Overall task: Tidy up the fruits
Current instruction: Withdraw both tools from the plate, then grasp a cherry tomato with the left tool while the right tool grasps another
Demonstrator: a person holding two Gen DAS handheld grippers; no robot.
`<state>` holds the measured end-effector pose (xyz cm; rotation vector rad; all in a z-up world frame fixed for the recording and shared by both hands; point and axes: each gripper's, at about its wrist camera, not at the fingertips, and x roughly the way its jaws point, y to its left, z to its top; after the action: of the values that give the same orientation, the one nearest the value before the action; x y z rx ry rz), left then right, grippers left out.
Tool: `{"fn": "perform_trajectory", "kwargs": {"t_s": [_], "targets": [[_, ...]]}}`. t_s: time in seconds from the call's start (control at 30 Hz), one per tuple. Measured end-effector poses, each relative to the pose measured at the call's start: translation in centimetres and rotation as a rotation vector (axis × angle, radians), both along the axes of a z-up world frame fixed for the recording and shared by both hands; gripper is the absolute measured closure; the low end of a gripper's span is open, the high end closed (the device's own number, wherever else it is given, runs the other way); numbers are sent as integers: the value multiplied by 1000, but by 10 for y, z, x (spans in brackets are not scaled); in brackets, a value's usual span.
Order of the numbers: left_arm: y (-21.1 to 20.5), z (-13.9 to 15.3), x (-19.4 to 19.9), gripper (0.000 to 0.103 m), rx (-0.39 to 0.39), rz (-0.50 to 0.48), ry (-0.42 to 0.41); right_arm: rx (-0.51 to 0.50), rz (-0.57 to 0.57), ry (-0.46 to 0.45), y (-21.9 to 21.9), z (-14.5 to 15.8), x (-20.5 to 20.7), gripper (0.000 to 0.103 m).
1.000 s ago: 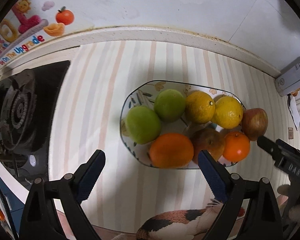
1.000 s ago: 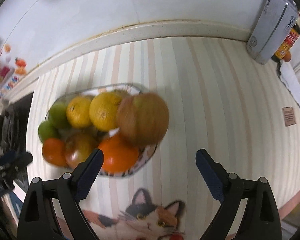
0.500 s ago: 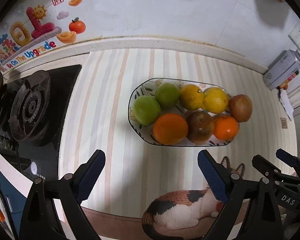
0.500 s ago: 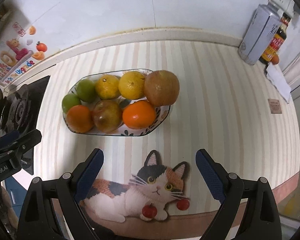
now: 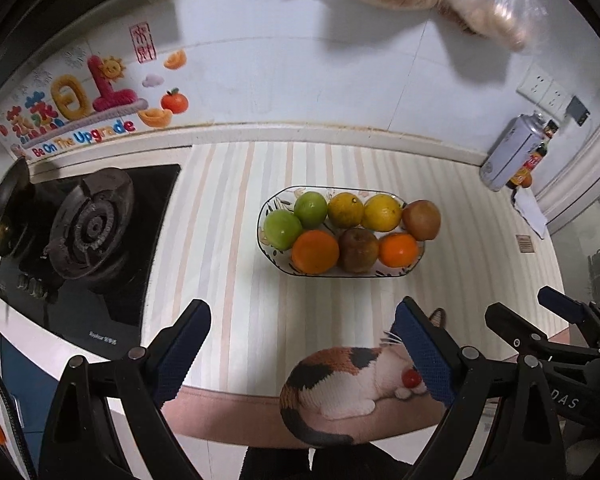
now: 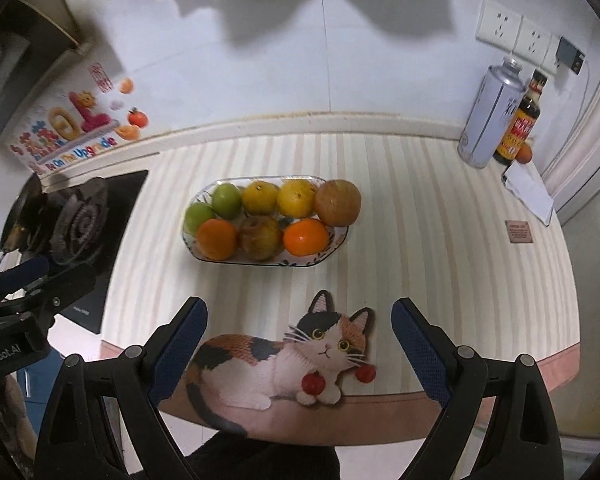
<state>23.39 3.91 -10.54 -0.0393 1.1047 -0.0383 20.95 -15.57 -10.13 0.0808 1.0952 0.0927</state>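
Compared with one second ago, both cameras now see much more of the striped counter mat (image 5: 236,240): the whole oval fruit dish (image 6: 332,246) appears smaller and farther, and the wall sticker (image 5: 80,112) and gas stove (image 5: 88,232) are fully visible. The brown fruit at the right end (image 6: 337,202), blurred and large before, now rests sharp on the dish rim.

The dish holds eight fruits, all touching: two green ones (image 5: 296,218), two yellow ones (image 5: 364,210), two oranges (image 5: 315,251) and two brownish ones (image 5: 358,250).

The left gripper (image 5: 300,354) has its jaws wide apart with nothing between them; the right gripper (image 6: 298,348) is the same. Both hang over the front edge of the counter, well apart from the dish.

Bare mat lies on every side of the dish; the stove borders it on the left, and a grey can (image 6: 488,116) and a dark bottle (image 6: 518,124) stand at the far right corner. A printed cat (image 6: 284,356) marks the front edge.
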Motion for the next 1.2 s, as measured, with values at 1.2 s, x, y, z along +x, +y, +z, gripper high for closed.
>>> {"fn": "perform_trajectory", "kwargs": {"t_s": [1.2], "targets": [[-28,14,-44,3,73,-7,-8,149,-84,9,-53,-11,-49,8]]}}
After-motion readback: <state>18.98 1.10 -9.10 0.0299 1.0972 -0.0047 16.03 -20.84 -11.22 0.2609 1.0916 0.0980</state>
